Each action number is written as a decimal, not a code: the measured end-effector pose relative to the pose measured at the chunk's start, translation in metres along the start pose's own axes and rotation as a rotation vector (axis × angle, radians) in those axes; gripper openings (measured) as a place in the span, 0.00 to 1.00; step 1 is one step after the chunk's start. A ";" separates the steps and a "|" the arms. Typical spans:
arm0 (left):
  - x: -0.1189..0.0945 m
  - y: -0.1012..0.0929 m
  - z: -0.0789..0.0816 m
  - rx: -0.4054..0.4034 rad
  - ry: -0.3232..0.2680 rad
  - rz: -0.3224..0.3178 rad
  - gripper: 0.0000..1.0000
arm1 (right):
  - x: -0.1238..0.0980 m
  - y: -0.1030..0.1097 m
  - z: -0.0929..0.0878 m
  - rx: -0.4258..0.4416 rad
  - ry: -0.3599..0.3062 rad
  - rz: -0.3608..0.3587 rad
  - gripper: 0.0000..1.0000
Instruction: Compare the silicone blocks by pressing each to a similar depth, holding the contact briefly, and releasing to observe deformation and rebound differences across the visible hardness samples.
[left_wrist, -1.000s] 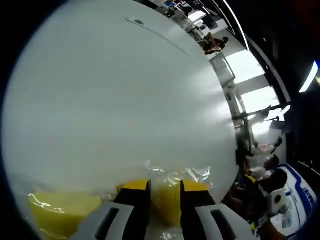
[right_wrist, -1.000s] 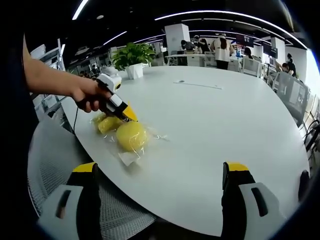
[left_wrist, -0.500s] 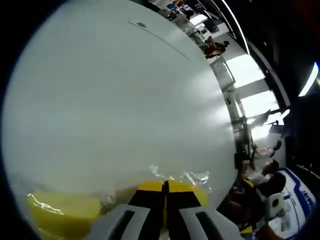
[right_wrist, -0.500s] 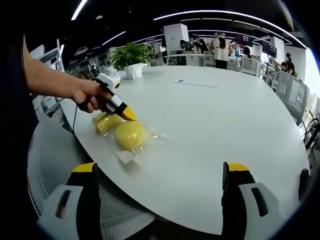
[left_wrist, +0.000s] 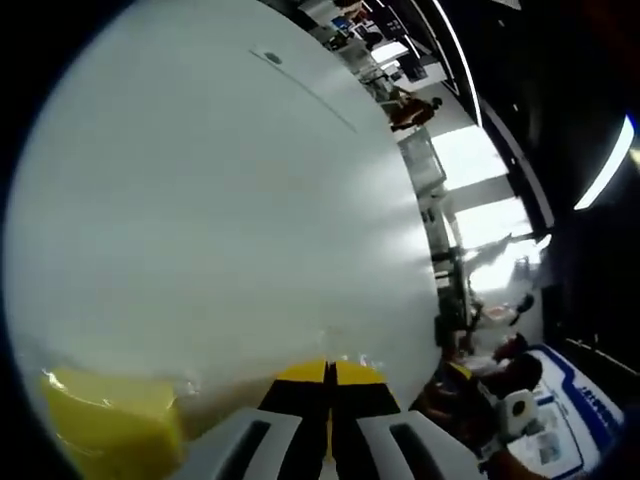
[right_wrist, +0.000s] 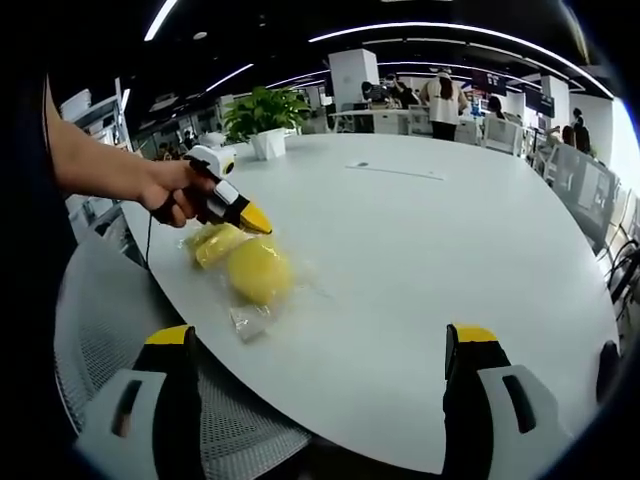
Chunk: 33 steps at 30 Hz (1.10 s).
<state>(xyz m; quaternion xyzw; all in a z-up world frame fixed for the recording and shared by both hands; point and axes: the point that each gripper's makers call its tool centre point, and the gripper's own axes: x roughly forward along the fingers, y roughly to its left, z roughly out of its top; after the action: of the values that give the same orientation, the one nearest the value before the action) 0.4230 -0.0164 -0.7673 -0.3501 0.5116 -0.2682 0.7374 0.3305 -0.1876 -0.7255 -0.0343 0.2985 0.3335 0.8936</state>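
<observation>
Blocks of yellow silicone (right_wrist: 245, 262) (bagged) lie near the white table's (right_wrist: 420, 250) edge; left gripper (right_wrist: 252, 220), jaws together, hovers above them, apparently released, while right gripper (right_wrist: 320, 375) waits, jaws apart.

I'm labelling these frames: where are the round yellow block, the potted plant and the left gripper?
round yellow block (right_wrist: 258, 272), right gripper view, its domed top.
potted plant (right_wrist: 265, 110), right gripper view, its leaves.
left gripper (right_wrist: 256, 222), right gripper view, its yellow tips.
</observation>
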 end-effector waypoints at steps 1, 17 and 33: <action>0.000 -0.002 0.001 0.007 -0.003 -0.008 0.00 | 0.000 0.000 0.001 -0.002 -0.001 0.001 0.96; -0.031 -0.038 0.006 0.100 -0.102 -0.095 0.00 | -0.003 0.002 0.025 -0.010 -0.072 -0.001 0.96; -0.044 -0.085 0.004 0.301 -0.136 -0.204 0.00 | -0.009 0.006 0.026 -0.010 -0.102 0.018 0.96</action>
<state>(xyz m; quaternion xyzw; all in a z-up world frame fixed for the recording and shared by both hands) 0.4092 -0.0346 -0.6744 -0.3031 0.3768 -0.3907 0.7833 0.3349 -0.1819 -0.6986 -0.0192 0.2512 0.3442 0.9045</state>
